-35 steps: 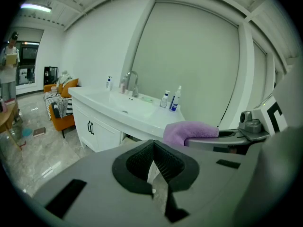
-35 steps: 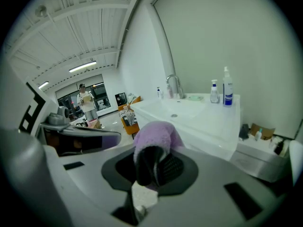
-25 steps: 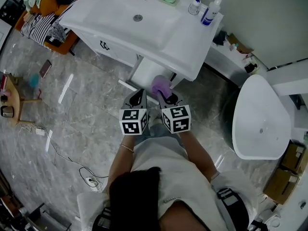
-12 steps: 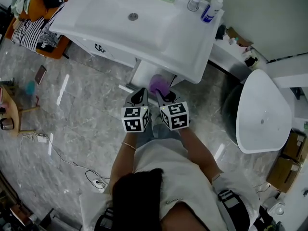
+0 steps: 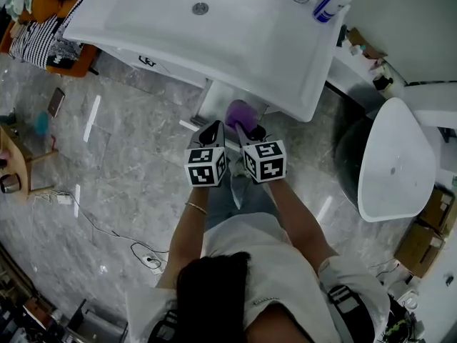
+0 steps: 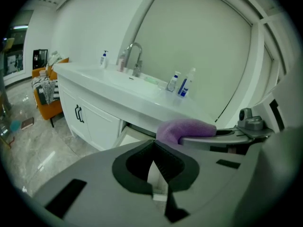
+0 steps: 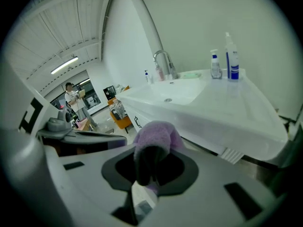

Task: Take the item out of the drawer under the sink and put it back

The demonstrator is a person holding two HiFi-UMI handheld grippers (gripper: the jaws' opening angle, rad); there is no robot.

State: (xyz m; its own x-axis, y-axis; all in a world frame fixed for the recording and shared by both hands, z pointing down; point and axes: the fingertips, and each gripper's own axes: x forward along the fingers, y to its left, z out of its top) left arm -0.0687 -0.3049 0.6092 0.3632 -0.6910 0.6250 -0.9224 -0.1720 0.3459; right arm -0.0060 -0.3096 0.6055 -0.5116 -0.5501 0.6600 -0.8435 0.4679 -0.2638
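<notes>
Purple cloth (image 7: 154, 135) clamped in right tongs (image 7: 147, 167), near the open drawer (image 5: 206, 104) below the white sink (image 5: 235, 34); left tongs (image 6: 154, 150) closed, nothing between them, just beside the right

Purple cloth (image 5: 239, 111) bunched btwn right gripper (image 5: 248, 131) jaws, by open drawer (image 5: 211, 104)

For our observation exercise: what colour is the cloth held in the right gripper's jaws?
The cloth is purple; it shows best in the right gripper view.
</notes>
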